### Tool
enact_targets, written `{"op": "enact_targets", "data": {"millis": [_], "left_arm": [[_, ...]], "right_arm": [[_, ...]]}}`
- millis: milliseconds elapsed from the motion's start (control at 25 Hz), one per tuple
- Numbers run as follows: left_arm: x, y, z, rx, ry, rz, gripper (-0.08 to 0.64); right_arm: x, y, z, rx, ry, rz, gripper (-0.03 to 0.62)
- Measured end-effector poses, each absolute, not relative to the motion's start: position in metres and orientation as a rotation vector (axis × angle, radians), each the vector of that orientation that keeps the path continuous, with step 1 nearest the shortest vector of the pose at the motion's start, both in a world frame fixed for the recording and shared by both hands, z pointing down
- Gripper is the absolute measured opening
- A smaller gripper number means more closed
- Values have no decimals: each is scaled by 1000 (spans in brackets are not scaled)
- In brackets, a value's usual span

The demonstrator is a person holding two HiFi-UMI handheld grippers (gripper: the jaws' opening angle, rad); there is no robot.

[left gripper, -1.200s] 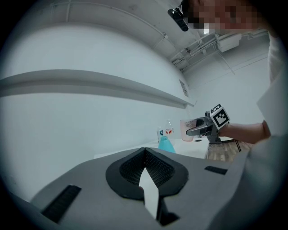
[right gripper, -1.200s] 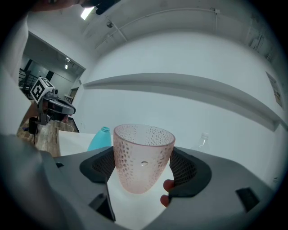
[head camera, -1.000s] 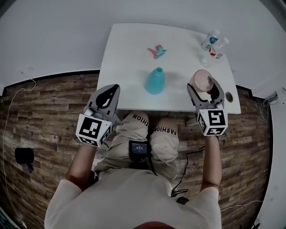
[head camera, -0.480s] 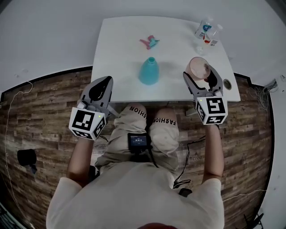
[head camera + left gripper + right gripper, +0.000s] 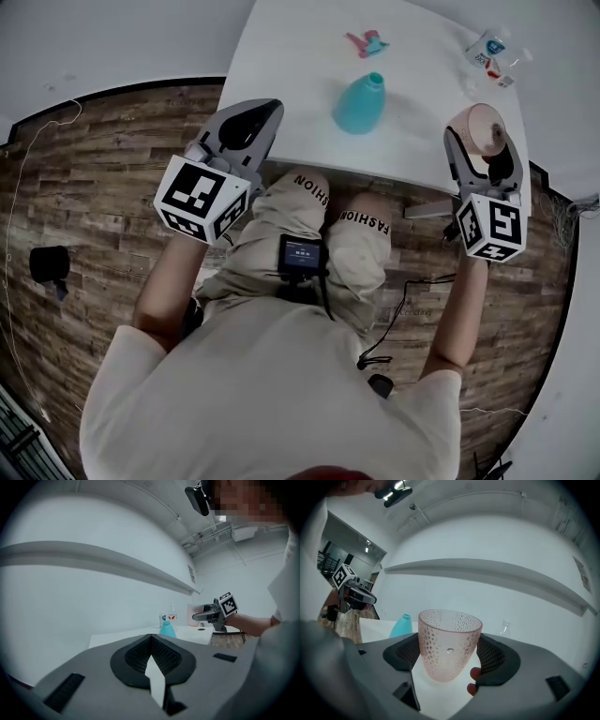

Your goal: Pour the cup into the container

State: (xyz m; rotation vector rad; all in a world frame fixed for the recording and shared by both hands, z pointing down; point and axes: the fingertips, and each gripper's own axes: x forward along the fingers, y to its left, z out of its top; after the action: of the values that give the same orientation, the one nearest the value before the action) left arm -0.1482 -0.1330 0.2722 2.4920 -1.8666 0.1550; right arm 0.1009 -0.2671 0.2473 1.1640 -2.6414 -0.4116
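Currently right gripper [image 5: 477, 142] clamps pink cup [image 5: 449, 644] upright; left gripper [image 5: 151, 641] closed, empty

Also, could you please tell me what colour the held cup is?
The cup is translucent pink with a dimpled pattern; the right gripper view shows it best.

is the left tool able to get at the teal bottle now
Probably yes: the left tool is shut and empty at the table's near edge, and nothing stands between it and the teal bottle.

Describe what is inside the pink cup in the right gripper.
The pink cup shows no contents through its translucent wall. The right gripper covers its lower sides, so a little at the bottom cannot be ruled out.
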Motion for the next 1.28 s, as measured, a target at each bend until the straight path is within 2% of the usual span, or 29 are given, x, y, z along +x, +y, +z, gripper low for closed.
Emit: {"op": "enact_targets", "data": {"millis": [1280], "left_arm": [[-131,-133,270,2545,-1769,127,11]], "right_arm": [[94,-267,255,1137,-2662,-415,374]]}}
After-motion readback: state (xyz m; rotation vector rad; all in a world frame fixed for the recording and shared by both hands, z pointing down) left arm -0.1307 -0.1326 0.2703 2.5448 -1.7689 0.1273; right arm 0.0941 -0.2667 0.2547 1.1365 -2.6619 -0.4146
